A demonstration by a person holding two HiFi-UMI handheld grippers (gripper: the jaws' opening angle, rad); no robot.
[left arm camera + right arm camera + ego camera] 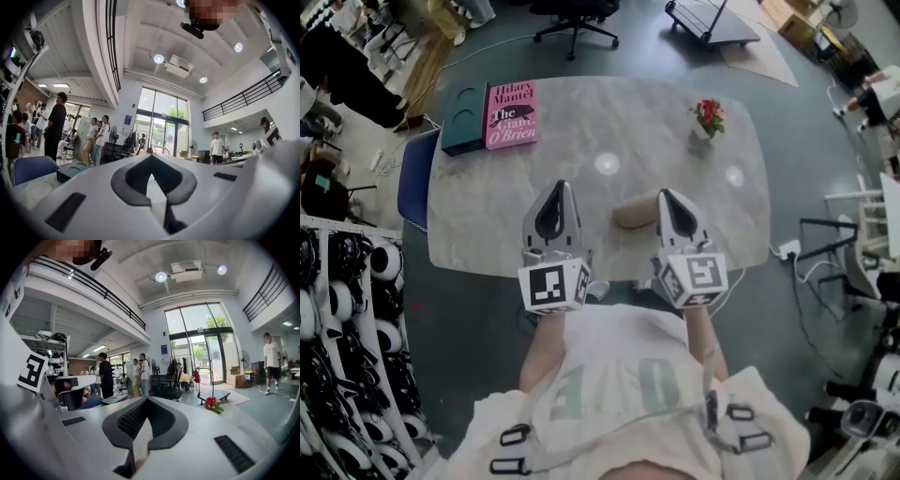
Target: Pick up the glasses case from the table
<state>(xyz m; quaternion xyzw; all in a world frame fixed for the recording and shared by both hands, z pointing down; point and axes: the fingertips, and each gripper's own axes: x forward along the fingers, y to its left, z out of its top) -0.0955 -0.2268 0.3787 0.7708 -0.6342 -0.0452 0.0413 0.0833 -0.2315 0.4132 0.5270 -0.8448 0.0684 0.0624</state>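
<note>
Marble tabletop (pixel 609 122) carries a tan glasses case (pixel 634 214) at its near edge, beside the right gripper (pixel 667 195); that and the left gripper (pixel 558 187) are closed, empty.

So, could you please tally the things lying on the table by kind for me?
Pink book: 1
Dark teal box: 1
Pot of red flowers: 1
Tan oblong case: 1
Total: 4

Glasses case (pixel 628 214) partly hidden behind right tool (pixel 667 193)
</note>
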